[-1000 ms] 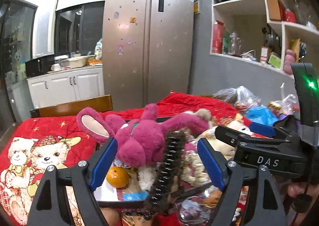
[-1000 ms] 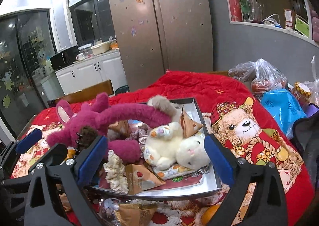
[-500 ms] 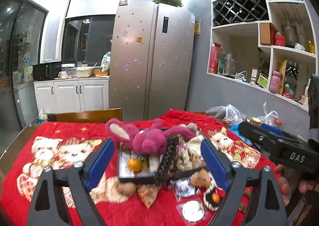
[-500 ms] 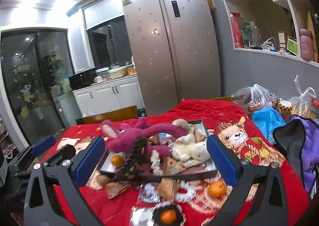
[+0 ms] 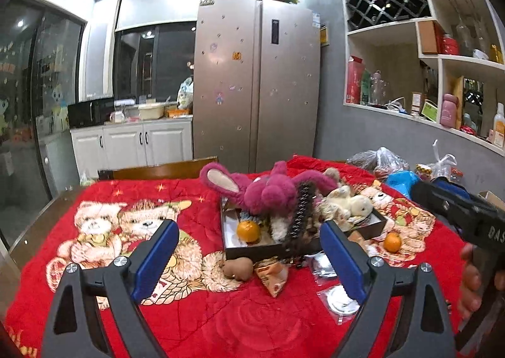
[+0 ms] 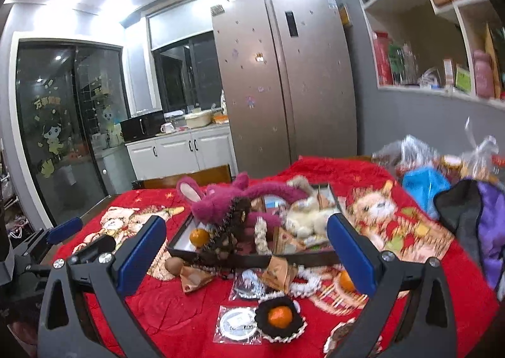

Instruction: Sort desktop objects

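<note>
Fingers of left gripper spread, empty; right gripper likewise; dark tray beyond holds pink plush.

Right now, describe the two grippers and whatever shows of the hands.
Both the left gripper and the right gripper have black angular frames with silver screws and blue pads. White letters "DAS" mark the right gripper's body. Only bare fingers show, no sleeve.

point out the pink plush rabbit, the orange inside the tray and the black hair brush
pink plush rabbit (image 5: pixel 268 192), left wrist view, on its head
orange inside the tray (image 5: pixel 248 231), left wrist view, on the middle of the fruit
black hair brush (image 5: pixel 300 216), left wrist view, on its bristled barrel
</note>
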`<state>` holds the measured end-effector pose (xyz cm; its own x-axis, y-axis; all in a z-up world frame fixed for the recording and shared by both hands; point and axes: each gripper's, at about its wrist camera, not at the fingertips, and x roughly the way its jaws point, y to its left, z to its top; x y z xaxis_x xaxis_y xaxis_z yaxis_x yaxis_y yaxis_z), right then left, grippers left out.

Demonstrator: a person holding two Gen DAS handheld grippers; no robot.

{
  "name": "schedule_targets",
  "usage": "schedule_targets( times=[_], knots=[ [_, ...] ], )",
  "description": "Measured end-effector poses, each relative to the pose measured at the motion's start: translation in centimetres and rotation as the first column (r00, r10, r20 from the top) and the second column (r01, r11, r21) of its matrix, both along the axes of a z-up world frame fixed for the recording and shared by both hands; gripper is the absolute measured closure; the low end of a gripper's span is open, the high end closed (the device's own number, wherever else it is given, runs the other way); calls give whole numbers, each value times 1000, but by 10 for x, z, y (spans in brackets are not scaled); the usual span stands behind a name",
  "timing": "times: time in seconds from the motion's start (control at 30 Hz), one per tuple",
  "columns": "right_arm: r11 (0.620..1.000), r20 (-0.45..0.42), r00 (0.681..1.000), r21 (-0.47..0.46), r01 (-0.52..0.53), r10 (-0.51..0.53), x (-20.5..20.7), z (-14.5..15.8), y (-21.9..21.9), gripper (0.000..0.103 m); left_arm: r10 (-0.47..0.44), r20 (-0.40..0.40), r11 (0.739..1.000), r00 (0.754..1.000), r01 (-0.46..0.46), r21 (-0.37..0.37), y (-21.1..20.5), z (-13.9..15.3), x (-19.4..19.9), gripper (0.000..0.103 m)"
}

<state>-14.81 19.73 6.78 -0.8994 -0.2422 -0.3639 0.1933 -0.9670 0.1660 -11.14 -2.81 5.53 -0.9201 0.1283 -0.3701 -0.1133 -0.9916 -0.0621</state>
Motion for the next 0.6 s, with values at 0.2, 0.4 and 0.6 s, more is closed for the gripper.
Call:
schedule_targets(
  times=[0.2,0.4,0.6],
  knots=[
    [1000,68,997,6,24,-25,-8,-44,7,0,32,134,999,990,-35,22,-19,-35,-25,10],
    [1000,130,991,4,-22,22,-17,-65,3,0,56,153,997,987,-46,-67,-17,-52,-38,10],
    [996,167,982,-3,-94,93,-20,-76,-11,0,79,178,992,981,-59,-115,-18,-64,-56,10]
  ],
)
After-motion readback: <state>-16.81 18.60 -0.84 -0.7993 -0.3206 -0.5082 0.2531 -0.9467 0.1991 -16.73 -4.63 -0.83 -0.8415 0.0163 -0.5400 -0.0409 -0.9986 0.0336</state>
